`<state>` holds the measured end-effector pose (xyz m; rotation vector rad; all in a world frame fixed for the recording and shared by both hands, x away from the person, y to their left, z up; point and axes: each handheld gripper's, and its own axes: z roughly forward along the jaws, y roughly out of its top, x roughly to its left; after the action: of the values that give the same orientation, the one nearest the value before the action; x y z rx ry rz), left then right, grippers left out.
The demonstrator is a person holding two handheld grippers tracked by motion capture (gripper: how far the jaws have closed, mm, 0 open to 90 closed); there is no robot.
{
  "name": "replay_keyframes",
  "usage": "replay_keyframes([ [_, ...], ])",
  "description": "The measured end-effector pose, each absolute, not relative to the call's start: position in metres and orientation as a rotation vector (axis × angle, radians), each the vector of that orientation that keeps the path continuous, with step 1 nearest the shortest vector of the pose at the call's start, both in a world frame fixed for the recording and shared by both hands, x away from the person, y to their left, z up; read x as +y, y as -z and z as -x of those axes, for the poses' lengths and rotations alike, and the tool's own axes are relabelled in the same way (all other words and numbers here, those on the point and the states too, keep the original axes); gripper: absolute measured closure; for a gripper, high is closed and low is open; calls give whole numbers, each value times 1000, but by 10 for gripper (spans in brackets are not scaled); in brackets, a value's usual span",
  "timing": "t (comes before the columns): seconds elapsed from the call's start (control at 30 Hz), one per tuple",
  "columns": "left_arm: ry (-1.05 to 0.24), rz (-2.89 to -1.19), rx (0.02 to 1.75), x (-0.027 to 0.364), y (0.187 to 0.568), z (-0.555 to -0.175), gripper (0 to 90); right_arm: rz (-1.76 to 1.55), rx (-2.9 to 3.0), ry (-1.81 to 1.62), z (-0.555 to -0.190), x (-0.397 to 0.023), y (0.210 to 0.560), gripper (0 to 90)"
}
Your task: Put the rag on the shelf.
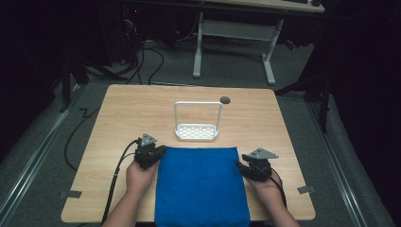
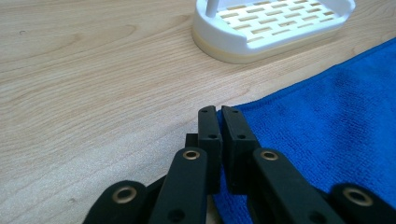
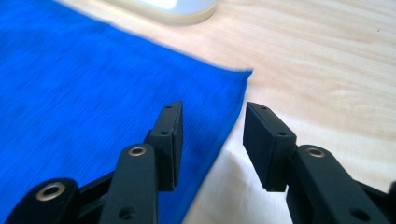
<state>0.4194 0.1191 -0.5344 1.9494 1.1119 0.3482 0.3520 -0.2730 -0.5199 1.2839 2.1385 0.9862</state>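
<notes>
Your blue cloth (image 1: 201,187) lies flat on the tabletop (image 1: 118,118) in the lower middle of the high view, its near edge hanging over the bottom rim of the wood. Your left tongs (image 1: 160,152) sit at the cloth's upper left corner. In the left gripper view (image 2: 219,112) the jaws are clenched on that corner, with the blue edge pinched between the pads. Your right tongs (image 1: 240,165) are at the cloth's right edge, just below its upper right corner. In the right gripper view (image 3: 212,135) the jaws stand apart, released, with the cloth's edge running between them and neither pad pressing on it. The white slotted tray (image 1: 196,132) with its tall wire handle stands just above the cloth, in the centre of the high view. A small dark round spot (image 1: 225,100) marks the tabletop to the upper right of the handle.
</notes>
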Motion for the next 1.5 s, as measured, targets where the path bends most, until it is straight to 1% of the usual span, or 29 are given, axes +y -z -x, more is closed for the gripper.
replay_keyframes([
  [0.03, -348, -1947, 1108, 119, 534, -419, 873, -1284, 2139, -986, -352, -273, 520, 581],
  [0.2, -353, -1928, 1103, 120, 534, -418, 874, -1353, 2112, -950, -386, -265, 527, 565],
  [0.37, -360, -1931, 1093, 120, 534, -417, 874, -1381, 2109, -926, -400, -263, 530, 568],
  [0.47, -365, -1932, 1083, 120, 534, -416, 874, -1402, 2104, -935, -404, -263, 531, 593],
  [0.53, -358, -1923, 1079, 121, 534, -416, 874, -1386, 2114, -938, -402, -263, 531, 659],
  [0.57, -358, -1923, 1079, 121, 534, -416, 873, -1386, 2114, -938, -402, -263, 531, 659],
  [0.6, -360, -1931, 1066, 120, 533, -415, 873, -1398, 2111, -947, -401, -262, 531, 702],
  [0.63, -360, -1931, 1066, 120, 533, -415, 873, -1398, 2111, -947, -401, -262, 531, 702],
  [0.67, -362, -1936, 1058, 120, 533, -415, 873, -1395, 2110, -945, -400, -262, 531, 756],
  [0.7, -362, -1937, 1055, 120, 533, -415, 873, -1395, 2110, -945, -400, -262, 531, 756],
  [0.77, -361, -1940, 1049, 120, 533, -414, 873, -1397, 2110, -948, -399, -262, 531, 827],
  [0.8, -364, -1943, 1045, 120, 533, -414, 873, -1397, 2116, -952, -399, -262, 531, 878],
  [1.13, -386, -1933, 1013, 120, 532, -410, 878, -1375, 2103, -985, -393, -262, 529, 893],
  [1.5, -406, -1894, 1003, 124, 526, -406, 880, -1307, 2030, -1108, -373, -266, 508, 893],
])
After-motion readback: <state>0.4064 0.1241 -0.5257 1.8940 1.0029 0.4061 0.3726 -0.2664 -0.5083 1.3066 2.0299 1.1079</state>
